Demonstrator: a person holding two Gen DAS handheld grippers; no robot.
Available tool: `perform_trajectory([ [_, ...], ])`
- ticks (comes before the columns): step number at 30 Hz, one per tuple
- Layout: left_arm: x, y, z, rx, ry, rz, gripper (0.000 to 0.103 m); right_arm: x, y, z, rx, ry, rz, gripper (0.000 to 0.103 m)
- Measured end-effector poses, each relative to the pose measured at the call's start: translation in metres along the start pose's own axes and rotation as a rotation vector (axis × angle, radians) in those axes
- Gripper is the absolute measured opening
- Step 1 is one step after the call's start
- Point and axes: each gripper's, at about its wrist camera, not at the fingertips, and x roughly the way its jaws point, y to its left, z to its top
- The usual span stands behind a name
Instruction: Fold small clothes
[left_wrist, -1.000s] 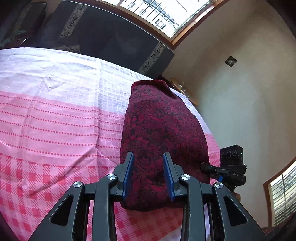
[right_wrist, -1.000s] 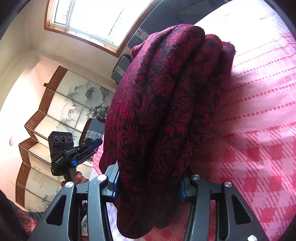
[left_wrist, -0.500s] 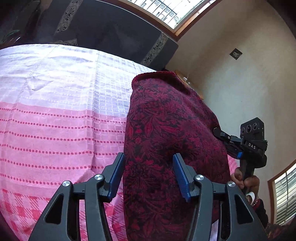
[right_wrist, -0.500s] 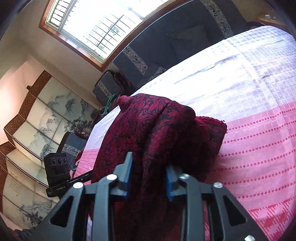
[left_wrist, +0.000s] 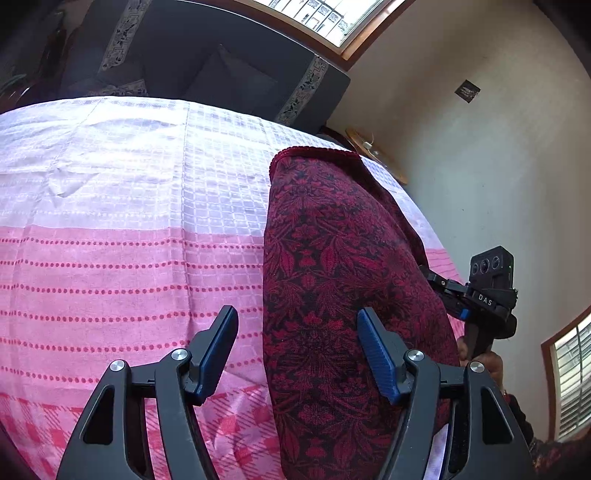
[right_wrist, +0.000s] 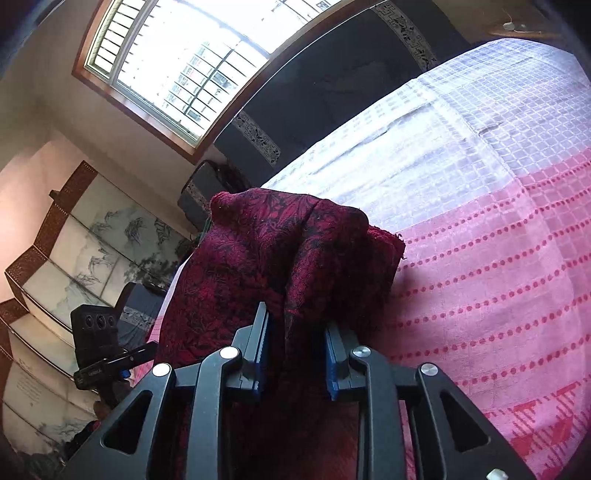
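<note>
A dark red floral cloth (left_wrist: 332, 280) lies folded in a long strip on the pink and white bedspread (left_wrist: 129, 240). My left gripper (left_wrist: 297, 350) is open, its jaws wide apart above the cloth's near left edge, holding nothing. My right gripper (right_wrist: 295, 354) is shut on a bunched fold of the cloth (right_wrist: 266, 258) and holds that end lifted off the bedspread (right_wrist: 480, 240). The right gripper's body shows at the right of the left wrist view (left_wrist: 487, 295); the left gripper's body shows at the left of the right wrist view (right_wrist: 99, 343).
A dark sofa (left_wrist: 207, 66) stands behind the bed below a window (right_wrist: 184, 62). A painted folding screen (right_wrist: 74, 258) stands to the left. A small round wooden table (left_wrist: 373, 151) sits by the beige wall.
My left gripper has opened and let go of the cloth. My right gripper has closed tighter on its fold and lowered the cloth towards the bedspread.
</note>
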Motion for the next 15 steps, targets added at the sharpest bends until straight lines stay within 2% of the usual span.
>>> perform_trajectory([
  [2,0.004,0.009,0.007,-0.024,0.016,-0.039,0.068,0.000,0.003,0.001,0.007,-0.007,-0.003,0.029],
  [4,0.014,0.016,0.011,-0.043,0.058,-0.070,0.068,-0.001,0.006,0.002,0.017,-0.013,-0.013,0.040],
  [5,0.019,0.018,0.013,-0.051,0.072,-0.094,0.068,-0.004,0.006,0.002,0.032,-0.019,-0.020,0.048],
  [6,0.023,0.021,0.015,-0.057,0.083,-0.115,0.069,-0.007,0.008,0.001,0.042,-0.026,-0.032,0.071],
  [7,0.027,0.023,0.016,-0.061,0.092,-0.129,0.071,-0.012,0.010,-0.001,0.040,-0.035,-0.043,0.082],
  [9,0.032,0.027,0.020,-0.068,0.109,-0.162,0.074,-0.020,0.014,-0.008,0.035,-0.028,-0.035,0.082],
  [11,0.039,0.028,0.022,-0.063,0.135,-0.191,0.076,-0.024,0.016,-0.019,0.049,0.011,-0.027,0.089],
  [12,0.042,0.029,0.023,-0.064,0.150,-0.208,0.077,-0.023,0.015,-0.026,0.058,0.035,-0.013,0.096],
  [15,0.053,0.032,0.029,-0.077,0.191,-0.279,0.080,-0.014,0.013,-0.046,0.097,0.107,0.045,0.096],
])
